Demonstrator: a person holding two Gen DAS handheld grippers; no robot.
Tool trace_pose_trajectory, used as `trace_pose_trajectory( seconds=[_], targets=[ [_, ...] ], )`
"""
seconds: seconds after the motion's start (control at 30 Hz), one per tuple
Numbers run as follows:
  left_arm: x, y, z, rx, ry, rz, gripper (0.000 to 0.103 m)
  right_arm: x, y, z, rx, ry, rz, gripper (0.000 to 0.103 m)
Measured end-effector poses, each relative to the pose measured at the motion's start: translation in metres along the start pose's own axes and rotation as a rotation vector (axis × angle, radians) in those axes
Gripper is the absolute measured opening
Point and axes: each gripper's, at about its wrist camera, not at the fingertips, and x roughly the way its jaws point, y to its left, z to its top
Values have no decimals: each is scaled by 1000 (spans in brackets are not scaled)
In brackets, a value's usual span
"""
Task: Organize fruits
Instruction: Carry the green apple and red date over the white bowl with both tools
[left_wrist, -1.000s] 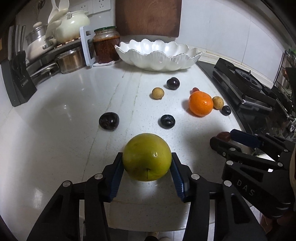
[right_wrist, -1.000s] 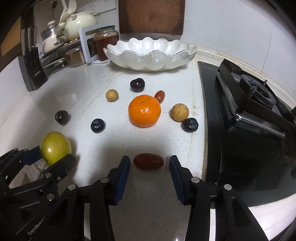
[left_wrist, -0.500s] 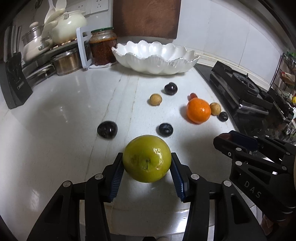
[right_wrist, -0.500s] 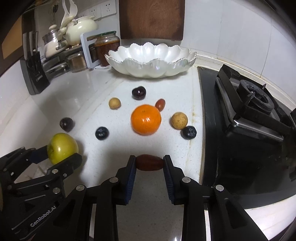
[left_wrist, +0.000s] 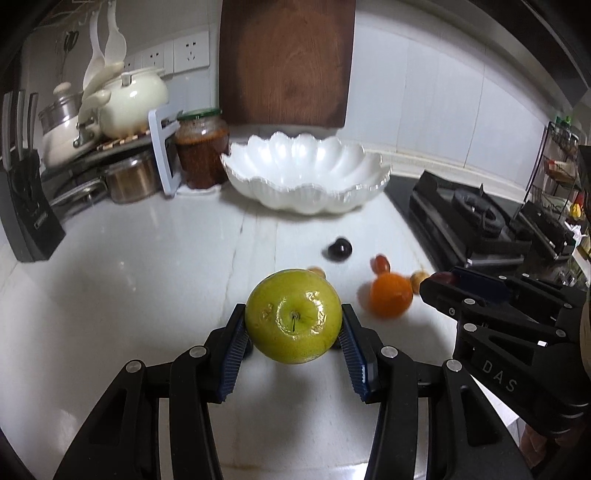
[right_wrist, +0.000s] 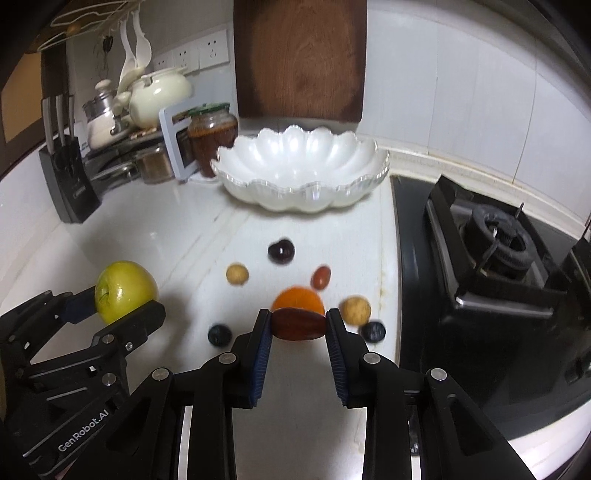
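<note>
1. Countertop (right_wrist: 147, 236), white and glossy, carries everything; a black stove (right_wrist: 491, 266) fills its right side, and a knife block (right_wrist: 68, 184), pots and a jar (right_wrist: 210, 136) crowd the far left corner.
2. Scalloped white bowl (right_wrist: 306, 166) sits at the far edge under a wooden cutting board (right_wrist: 299, 55). It looks empty and is most likely where the fruit belongs.
3. Green apple (left_wrist: 293, 315) is the largest fruit. The left gripper (left_wrist: 293, 328) pinches it across its widest part, stem facing the camera, clear of the surface. The jaws stand wide apart, both ribbed blue pads pressed to the skin; a grip across the middle probably keeps a round fruit from slipping out.
4. Orange (right_wrist: 299, 299) rests on the countertop toward the stove side, partly hidden behind the right gripper's load.
5. Reddish-brown date (right_wrist: 298, 324) is clamped end to end in the right gripper (right_wrist: 298, 328), whose jaws are narrowed to the date's length and touch both its tips. It is lifted off the surface.
6. Small fruits lie loose in the middle of the countertop: a dark plum (right_wrist: 279, 252) nearest the bowl, a tan longan (right_wrist: 237, 274), a second date (right_wrist: 320, 277), another longan (right_wrist: 355, 311) near the stove edge, and two dark berries (right_wrist: 219, 335) closest to the near edge.
7. Both loads appear ready to go to the bowl together.
</note>
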Motion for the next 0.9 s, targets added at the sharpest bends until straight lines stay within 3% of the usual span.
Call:
trace_pose_trajectory(
  seconds=[0.4, 0.9],
  targets=[
    [3, 10, 42, 24, -66, -57, 48, -2, 4, 36, 20, -54, -21, 31],
    [13, 0, 105, 42, -142, -22, 48, 7, -20, 99, -17, -164, -6, 31]
  ],
)
